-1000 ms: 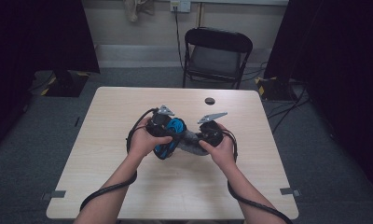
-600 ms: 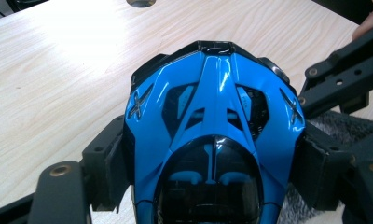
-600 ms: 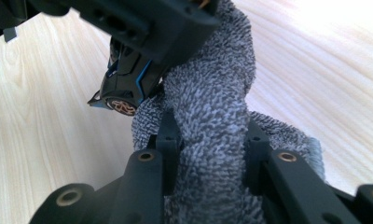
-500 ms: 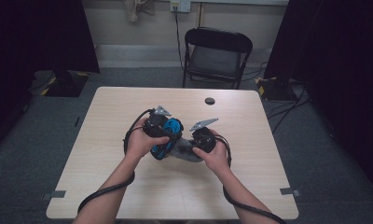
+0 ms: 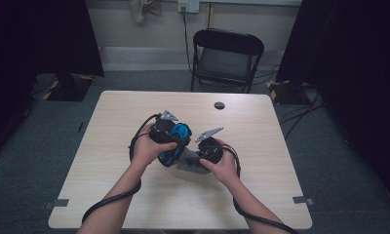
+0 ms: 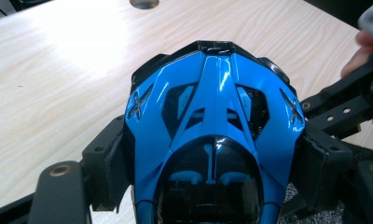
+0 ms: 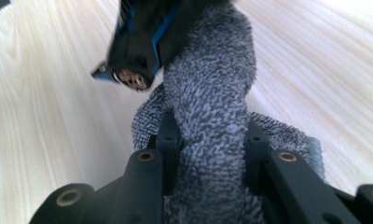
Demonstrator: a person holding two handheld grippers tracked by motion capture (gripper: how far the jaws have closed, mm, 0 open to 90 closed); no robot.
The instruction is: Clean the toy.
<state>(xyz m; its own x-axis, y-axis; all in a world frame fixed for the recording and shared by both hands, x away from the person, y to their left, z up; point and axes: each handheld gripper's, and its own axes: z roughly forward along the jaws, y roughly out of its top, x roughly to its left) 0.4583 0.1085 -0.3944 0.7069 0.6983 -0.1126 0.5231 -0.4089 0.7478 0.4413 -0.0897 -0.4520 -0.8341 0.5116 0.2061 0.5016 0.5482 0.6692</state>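
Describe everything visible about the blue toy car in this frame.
The blue toy car has a glossy blue plastic shell with black trim, a dark windscreen, and X marks on both front corners. The left gripper clamps its sides, lifting it above the wooden table. A grey fuzzy cloth, pinched in the right gripper, presses against its dark underside, where metal contacts show.

Toy car (image 6: 212,121): glossy blue w/ black panels. Cloth (image 7: 208,107): mottled grey. Table (image 5: 261,122): pale wood grain. Jaws: black.

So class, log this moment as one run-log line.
left tool: shut on blue toy car | right tool: shut on grey cloth | cloth against car | above table
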